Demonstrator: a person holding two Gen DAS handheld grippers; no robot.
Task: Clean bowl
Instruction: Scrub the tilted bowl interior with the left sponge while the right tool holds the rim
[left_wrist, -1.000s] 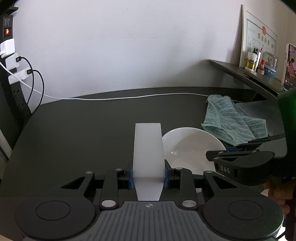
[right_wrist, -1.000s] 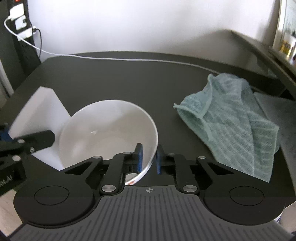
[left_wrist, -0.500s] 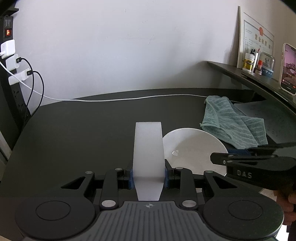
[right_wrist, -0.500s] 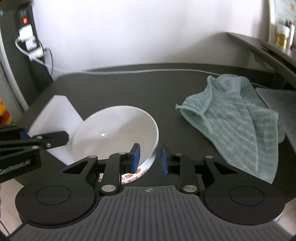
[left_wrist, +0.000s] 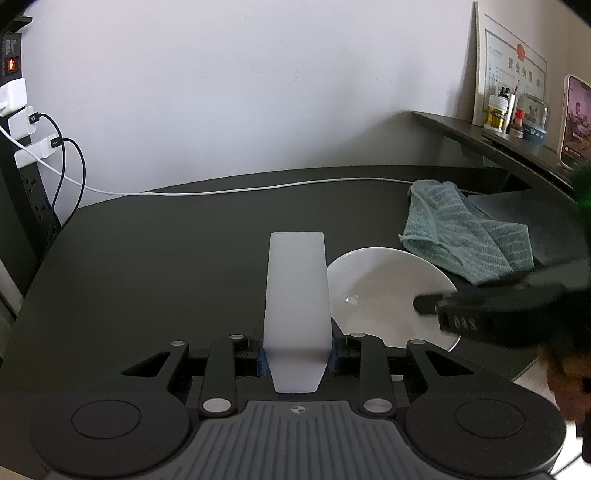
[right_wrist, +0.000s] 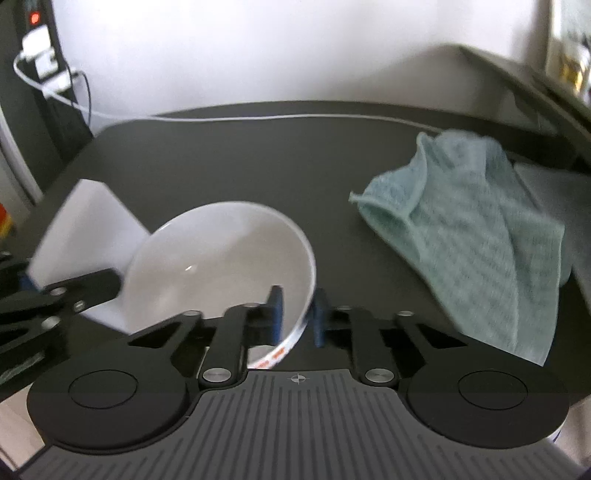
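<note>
Sitting on the dark table (left_wrist: 166, 266), the teal cloth (right_wrist: 476, 236) waits at two o'clock of the white bowl (right_wrist: 221, 254). Right gripper (right_wrist: 297, 314) straddles its near rim, pads apart, likely steadying; left gripper (left_wrist: 296, 354) clamps a white sponge block (left_wrist: 295, 291), seemingly for wiping.

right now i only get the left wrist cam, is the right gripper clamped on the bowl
Observer: No. The right gripper straddles the rim of the bowl, one pad inside and one outside, with a gap showing at the inner pad.
Operator: anything on the outside of the bowl
Observer: A red-orange pattern runs under the rim, right by that gripper.
</note>
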